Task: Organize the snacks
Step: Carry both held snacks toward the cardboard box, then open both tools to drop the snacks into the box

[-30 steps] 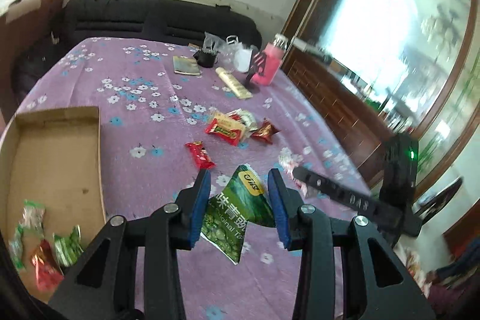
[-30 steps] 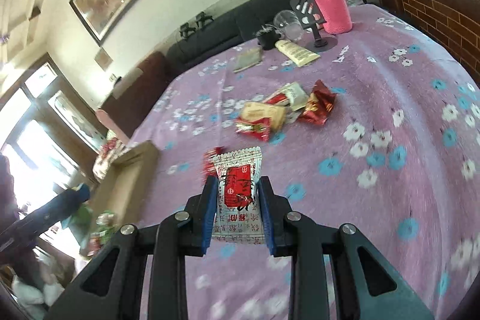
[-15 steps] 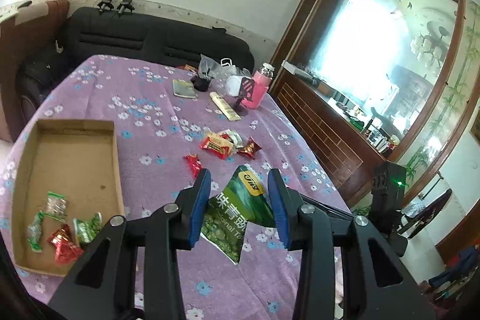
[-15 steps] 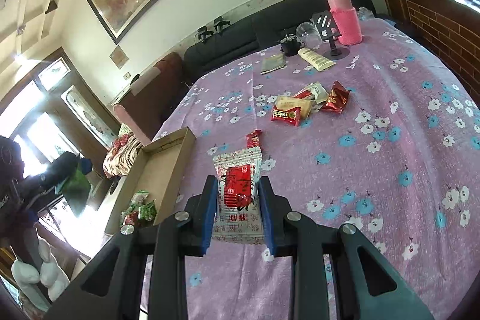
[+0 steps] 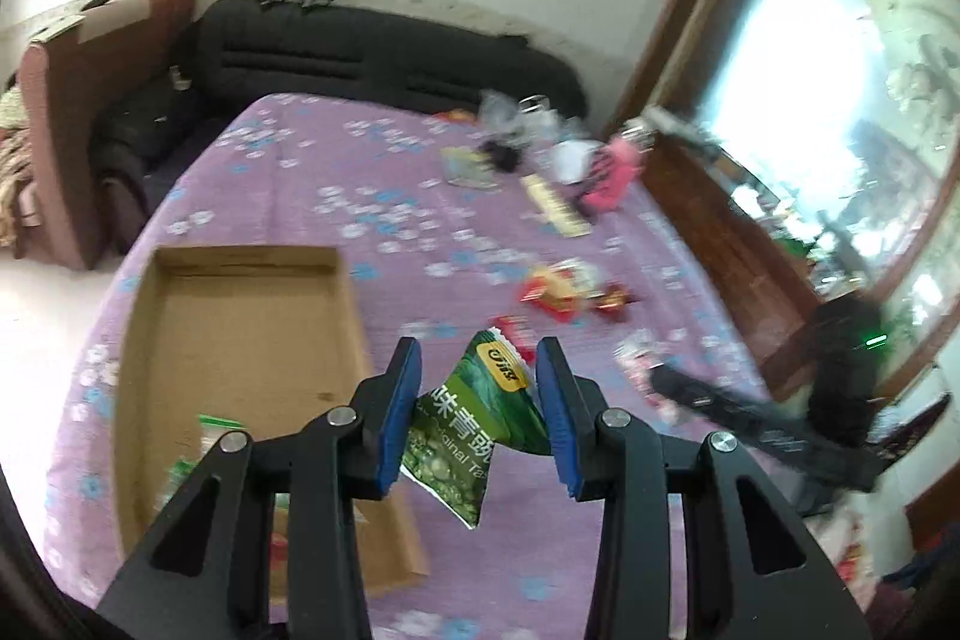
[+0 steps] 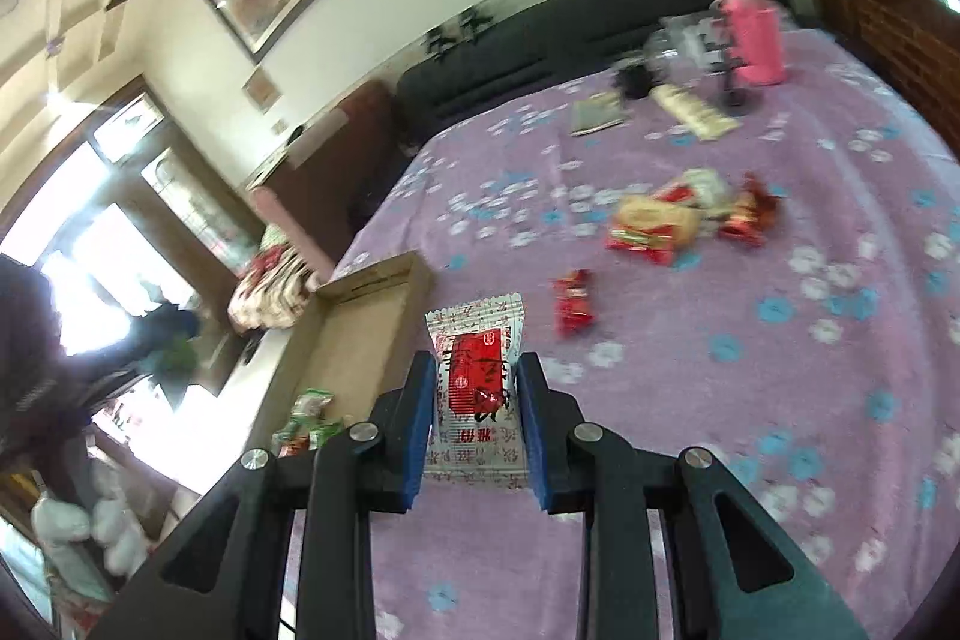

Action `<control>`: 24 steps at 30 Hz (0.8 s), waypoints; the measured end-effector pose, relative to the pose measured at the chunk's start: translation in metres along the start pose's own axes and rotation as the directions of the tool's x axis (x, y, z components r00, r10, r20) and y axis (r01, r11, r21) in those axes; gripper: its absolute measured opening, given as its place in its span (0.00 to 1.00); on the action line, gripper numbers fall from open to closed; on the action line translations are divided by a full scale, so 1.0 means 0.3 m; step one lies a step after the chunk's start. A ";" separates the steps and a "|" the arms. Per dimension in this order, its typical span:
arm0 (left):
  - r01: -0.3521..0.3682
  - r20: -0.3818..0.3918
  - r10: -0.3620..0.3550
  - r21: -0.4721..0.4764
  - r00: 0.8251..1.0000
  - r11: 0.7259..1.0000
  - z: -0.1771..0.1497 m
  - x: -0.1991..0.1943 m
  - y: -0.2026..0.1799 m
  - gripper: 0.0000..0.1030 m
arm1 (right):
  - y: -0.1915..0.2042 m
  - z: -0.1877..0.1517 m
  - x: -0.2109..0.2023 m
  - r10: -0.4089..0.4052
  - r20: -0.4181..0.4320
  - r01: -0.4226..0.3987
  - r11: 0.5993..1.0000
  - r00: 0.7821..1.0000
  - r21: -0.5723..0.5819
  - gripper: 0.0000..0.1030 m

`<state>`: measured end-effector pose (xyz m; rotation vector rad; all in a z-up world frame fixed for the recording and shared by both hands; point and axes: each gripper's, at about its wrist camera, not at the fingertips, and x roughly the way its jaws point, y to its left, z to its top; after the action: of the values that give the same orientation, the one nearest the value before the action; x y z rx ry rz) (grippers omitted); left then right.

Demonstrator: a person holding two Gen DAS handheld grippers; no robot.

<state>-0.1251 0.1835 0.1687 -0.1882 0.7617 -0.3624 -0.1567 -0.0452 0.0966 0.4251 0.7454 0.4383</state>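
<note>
My left gripper (image 5: 478, 376) is shut on a green snack packet (image 5: 480, 418), held in the air just right of a shallow cardboard box (image 5: 240, 334). My right gripper (image 6: 475, 388) is shut on a white packet with a red label (image 6: 477, 382), lifted above the purple flowered tablecloth (image 6: 780, 400), with the cardboard box (image 6: 360, 334) to its left. A few green and red snacks (image 6: 309, 421) lie in the box's near end. More loose snacks (image 6: 678, 214) lie in a heap on the cloth, with one small red packet (image 6: 575, 303) apart from it.
At the table's far end stand a pink bottle (image 6: 750, 28), a flat booklet (image 6: 597, 112), a long pale packet (image 6: 693, 112) and a dark stand. A black sofa (image 5: 372, 52) runs behind the table. The other gripper (image 5: 750, 418) shows dark at the right of the left wrist view.
Both grippers have lifted and swung left toward the cardboard box, each still holding its packet. The box now sits closer under the left gripper. The present frames are motion-blurred.
</note>
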 end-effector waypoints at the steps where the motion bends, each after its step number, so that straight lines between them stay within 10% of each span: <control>1: -0.027 -0.012 0.027 -0.013 1.000 1.000 0.002 0.029 0.041 0.40 | 0.026 0.015 0.038 0.019 -0.017 -0.019 1.000 1.000 -0.015 0.26; 11: -0.151 -0.115 0.130 -0.189 0.985 0.970 -0.017 0.229 0.377 0.40 | 0.291 0.032 0.437 0.123 -0.208 -0.157 0.975 0.970 -0.155 0.26; 24: -0.201 -0.165 0.157 -0.295 0.974 0.934 -0.024 0.331 0.563 0.41 | 0.476 -0.108 0.728 -0.024 -0.308 -0.090 0.932 0.951 -0.350 0.26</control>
<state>-0.0215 0.3004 0.0502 -0.3899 0.9656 -0.0792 -0.0695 0.1932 0.0287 0.0197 0.9387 0.6702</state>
